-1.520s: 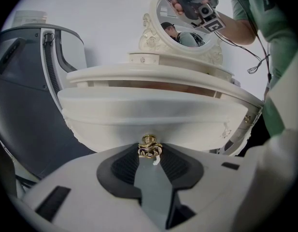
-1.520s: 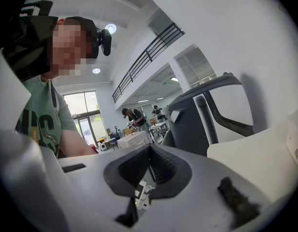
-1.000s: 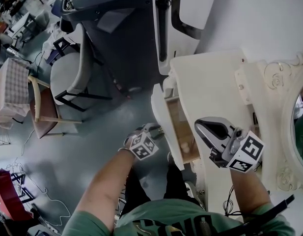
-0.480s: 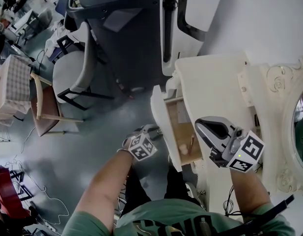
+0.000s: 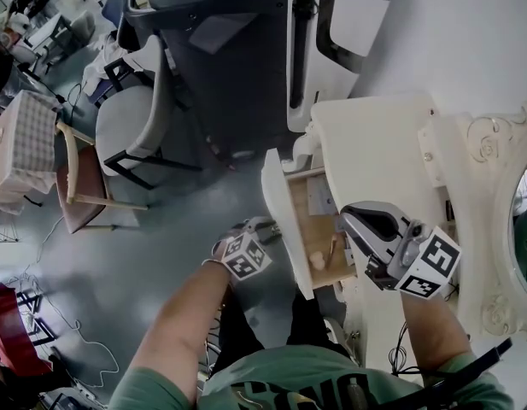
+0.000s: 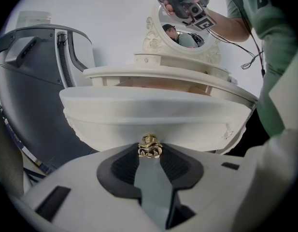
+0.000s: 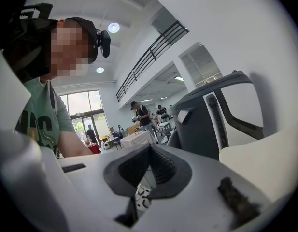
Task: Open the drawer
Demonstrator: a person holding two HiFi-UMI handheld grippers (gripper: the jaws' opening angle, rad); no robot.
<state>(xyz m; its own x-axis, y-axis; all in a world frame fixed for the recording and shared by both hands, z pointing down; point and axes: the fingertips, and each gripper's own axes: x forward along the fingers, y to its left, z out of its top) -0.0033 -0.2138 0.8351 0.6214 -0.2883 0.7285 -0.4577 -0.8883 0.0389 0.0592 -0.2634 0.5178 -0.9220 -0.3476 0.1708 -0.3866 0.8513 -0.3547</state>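
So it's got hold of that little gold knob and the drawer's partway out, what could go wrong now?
The fingers of the left gripper pinch only the small gold knob, so they might slip off mid-pull. The drawer already hangs well out of the table; pulled much further, it could tip or drop out. A jerky pull may also send the small things inside rolling.

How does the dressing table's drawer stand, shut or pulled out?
Pulled out partway: in the head view the drawer shows its wooden inside beyond the table edge; the left hand-held gripper is shut on its gold knob.
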